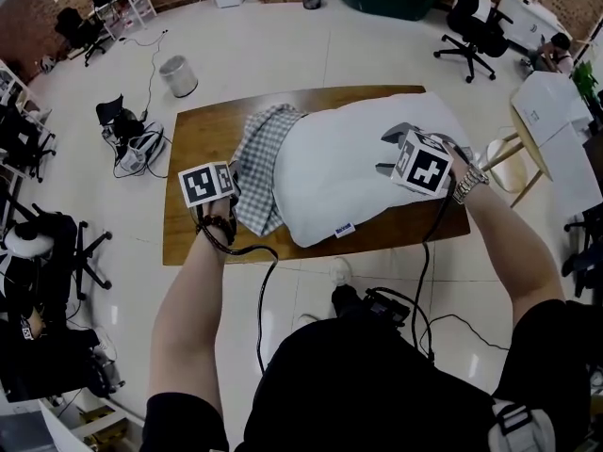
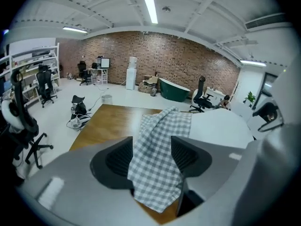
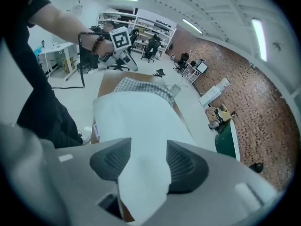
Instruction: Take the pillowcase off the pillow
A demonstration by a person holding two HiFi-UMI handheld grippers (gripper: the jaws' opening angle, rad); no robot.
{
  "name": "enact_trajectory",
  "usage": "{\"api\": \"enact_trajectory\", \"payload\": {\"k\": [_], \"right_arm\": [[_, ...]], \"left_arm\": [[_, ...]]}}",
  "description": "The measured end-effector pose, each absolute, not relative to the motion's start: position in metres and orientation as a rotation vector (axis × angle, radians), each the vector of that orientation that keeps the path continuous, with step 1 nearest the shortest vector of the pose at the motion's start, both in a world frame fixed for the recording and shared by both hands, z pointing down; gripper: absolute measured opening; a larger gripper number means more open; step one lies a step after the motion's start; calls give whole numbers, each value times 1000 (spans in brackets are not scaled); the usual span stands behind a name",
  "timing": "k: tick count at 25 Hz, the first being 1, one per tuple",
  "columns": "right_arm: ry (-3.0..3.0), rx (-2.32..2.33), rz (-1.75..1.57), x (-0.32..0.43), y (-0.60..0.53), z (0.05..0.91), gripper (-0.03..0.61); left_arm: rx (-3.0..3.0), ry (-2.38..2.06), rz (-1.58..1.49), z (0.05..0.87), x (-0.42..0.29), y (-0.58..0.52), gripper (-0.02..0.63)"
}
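A white pillow [image 1: 358, 163] lies across the wooden table [image 1: 203, 135]. A grey-and-white checked pillowcase [image 1: 259, 163] is bunched against its left end. My left gripper [image 1: 234, 188] is at the front left edge of that cloth. In the left gripper view its jaws [image 2: 151, 147] stand apart, with the checked pillowcase [image 2: 157, 173] hanging loosely in the gap. My right gripper [image 1: 391, 149] hovers over the pillow's right end. Its jaws [image 3: 148, 152] are also spread, with a white corner of the pillow [image 3: 136, 121] between them and not pinched.
A small grey bin [image 1: 178, 75] and a bag with cables [image 1: 132, 135] sit on the floor beyond the table's left side. A wooden stool [image 1: 513, 163] and a white desk [image 1: 556, 130] stand close on the right. Office chairs ring the room.
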State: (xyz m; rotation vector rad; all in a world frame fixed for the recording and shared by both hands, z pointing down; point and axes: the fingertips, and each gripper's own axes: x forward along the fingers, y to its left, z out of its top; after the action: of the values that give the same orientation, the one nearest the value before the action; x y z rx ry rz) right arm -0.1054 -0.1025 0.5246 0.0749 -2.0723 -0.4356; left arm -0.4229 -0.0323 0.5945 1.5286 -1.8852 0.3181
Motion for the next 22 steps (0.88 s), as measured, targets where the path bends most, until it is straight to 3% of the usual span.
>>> {"api": "enact_trajectory", "payload": {"k": [11, 22], "right_arm": [[-2144, -67, -319, -200, -156, 532, 311], [-2074, -242, -221, -271, -200, 589, 423]], "left_arm": [[1784, -1666, 702, 597, -405, -132, 346], [1768, -1326, 987, 685, -455, -186, 398]]}}
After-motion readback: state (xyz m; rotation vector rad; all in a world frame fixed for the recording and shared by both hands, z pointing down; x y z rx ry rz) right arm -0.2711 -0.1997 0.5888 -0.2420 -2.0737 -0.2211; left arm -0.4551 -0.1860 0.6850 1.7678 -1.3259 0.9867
